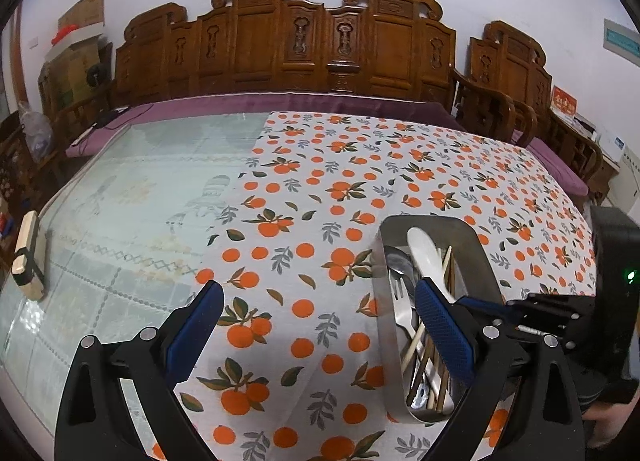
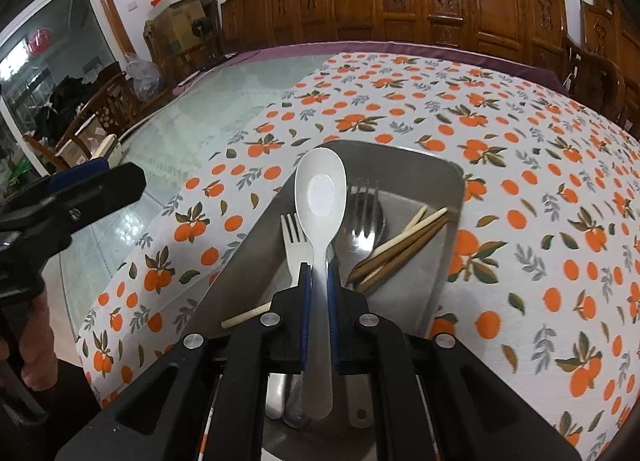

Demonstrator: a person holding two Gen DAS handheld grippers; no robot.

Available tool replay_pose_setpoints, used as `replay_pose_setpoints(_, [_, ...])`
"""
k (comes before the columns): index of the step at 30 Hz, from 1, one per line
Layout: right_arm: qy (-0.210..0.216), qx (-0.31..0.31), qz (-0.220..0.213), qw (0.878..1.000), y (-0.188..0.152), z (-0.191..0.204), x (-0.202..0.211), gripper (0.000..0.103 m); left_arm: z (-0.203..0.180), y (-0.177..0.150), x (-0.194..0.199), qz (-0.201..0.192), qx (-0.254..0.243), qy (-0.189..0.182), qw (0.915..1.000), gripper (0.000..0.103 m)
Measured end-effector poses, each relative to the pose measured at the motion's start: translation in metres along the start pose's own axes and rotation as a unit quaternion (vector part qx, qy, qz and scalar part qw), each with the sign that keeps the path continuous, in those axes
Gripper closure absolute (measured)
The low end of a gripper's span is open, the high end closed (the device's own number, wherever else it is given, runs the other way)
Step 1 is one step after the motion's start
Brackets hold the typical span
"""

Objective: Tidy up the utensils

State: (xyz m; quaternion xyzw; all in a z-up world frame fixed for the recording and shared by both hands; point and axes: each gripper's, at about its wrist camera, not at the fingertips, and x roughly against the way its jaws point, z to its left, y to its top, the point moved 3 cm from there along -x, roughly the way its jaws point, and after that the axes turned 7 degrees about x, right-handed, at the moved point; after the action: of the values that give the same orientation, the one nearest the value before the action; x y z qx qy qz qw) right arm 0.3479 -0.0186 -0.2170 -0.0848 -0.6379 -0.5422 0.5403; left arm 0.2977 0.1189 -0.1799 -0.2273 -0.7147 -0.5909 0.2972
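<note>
White plastic, the spoon point(image 2: 320, 197) looks light, stiff and a bit slick; the right gripper point(image 2: 318, 281) pinches its narrow handle, bowl pointing to 12 o'clock above the steel tray point(image 2: 424, 169). Fork point(image 2: 294, 237) and chopsticks point(image 2: 404, 249) crowd beneath, so lift straight up. The left gripper point(image 1: 320, 301) hangs spread at the tray's 9 o'clock, over open tabletop point(image 1: 120, 201).

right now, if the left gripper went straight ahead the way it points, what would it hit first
Probably the orange-print tablecloth: the open left gripper aims down over bare cloth, with nothing between its fingers. The metal tray lies just right of that line, behind the right finger; depth is unclear.
</note>
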Motion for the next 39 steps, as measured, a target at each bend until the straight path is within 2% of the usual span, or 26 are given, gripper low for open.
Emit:
replay_pose_setpoints(8, [0.038, -0.050, 0.014, 0.998, -0.001, 0.000, -0.012, 0.093, 0.000, 0.000, -0.001, 0.002, -0.001, 0.003, 1.0000, 0.011])
replay_pose_setpoints(15, [0.056, -0.055, 0.024, 0.997, -0.004, 0.008, -0.016, 0.090, 0.001, 0.000, -0.001, 0.003, -0.001, 0.004, 1.0000, 0.011])
replay_pose_setpoints(23, [0.034, -0.003, 0.000, 0.999, -0.003, 0.014, -0.001, 0.090, 0.000, 0.001, -0.001, 0.003, -0.002, 0.005, 1.0000, 0.011])
replay_pose_setpoints(32, [-0.005, 0.020, -0.042, 0.999, -0.003, 0.002, 0.042, 0.086, -0.006, -0.001, 0.003, -0.004, -0.004, -0.001, 1.0000, 0.011])
replay_pose_setpoints(39, [-0.040, 0.014, -0.075, 0.996, -0.011, -0.015, 0.085, 0.066, -0.020, -0.005, 0.018, -0.024, -0.003, -0.007, 0.9997, 0.011])
